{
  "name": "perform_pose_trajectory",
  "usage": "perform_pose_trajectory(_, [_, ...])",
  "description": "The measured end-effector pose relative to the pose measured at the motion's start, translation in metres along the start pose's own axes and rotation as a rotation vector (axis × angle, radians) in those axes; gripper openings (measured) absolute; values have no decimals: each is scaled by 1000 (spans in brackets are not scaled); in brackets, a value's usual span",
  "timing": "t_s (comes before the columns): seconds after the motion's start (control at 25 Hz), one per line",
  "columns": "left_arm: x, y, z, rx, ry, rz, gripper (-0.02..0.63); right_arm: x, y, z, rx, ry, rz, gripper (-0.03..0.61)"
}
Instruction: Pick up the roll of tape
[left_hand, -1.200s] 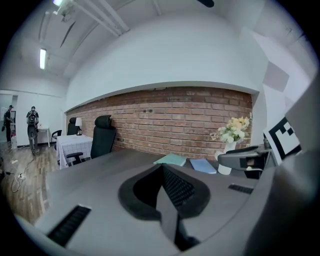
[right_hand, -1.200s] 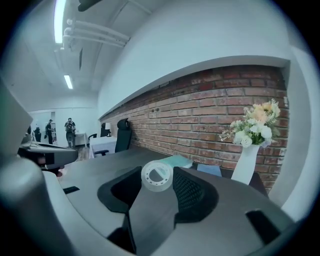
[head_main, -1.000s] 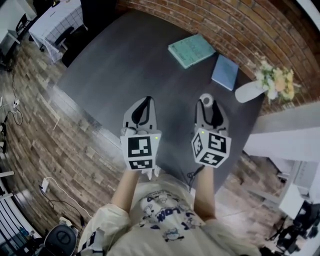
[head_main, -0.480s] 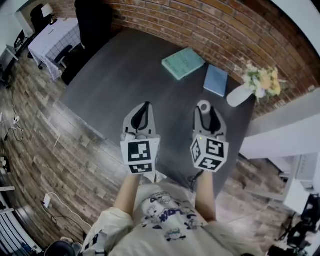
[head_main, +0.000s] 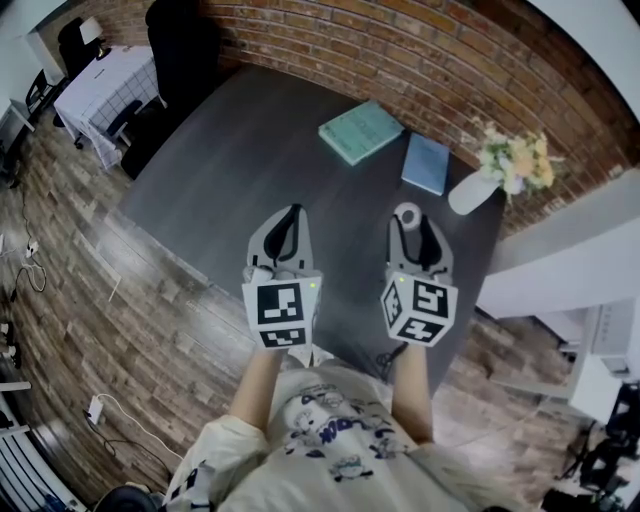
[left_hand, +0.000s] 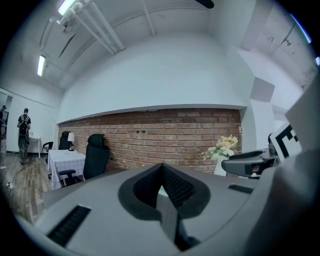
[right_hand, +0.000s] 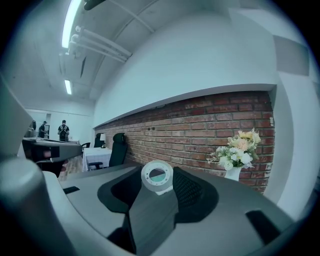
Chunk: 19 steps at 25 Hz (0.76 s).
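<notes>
Your right hand-held gripper (head_main: 408, 220) grasps the tape (head_main: 407, 212) between its jaw tips. The roll stands on edge with its open core facing back along the jaws (right_hand: 157, 176). It is held over the near right part of the counter (head_main: 230, 150). Your left hand-held gripper (head_main: 292, 212) is clenched on nothing, with its jaws meeting. Farther back on the counter lie a teal book (head_main: 361, 130) and a blue book (head_main: 427, 163), with a vase (head_main: 468, 192) of flowers just beside the blue one.

Dark table (head_main: 250, 150) — green book (head_main: 361, 131), blue book (head_main: 426, 163), flower vase (head_main: 468, 193).
</notes>
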<state>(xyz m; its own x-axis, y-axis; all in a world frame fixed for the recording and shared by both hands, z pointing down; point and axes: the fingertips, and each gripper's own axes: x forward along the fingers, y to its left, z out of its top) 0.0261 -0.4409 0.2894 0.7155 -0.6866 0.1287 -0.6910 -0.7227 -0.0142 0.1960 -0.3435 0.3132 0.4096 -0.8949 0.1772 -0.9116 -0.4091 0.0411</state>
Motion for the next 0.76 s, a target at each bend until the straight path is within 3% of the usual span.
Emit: perform_pose_trajectory(0.76, [6, 7, 2, 5, -2, -12, 2, 8, 7, 4, -1, 5, -7, 193])
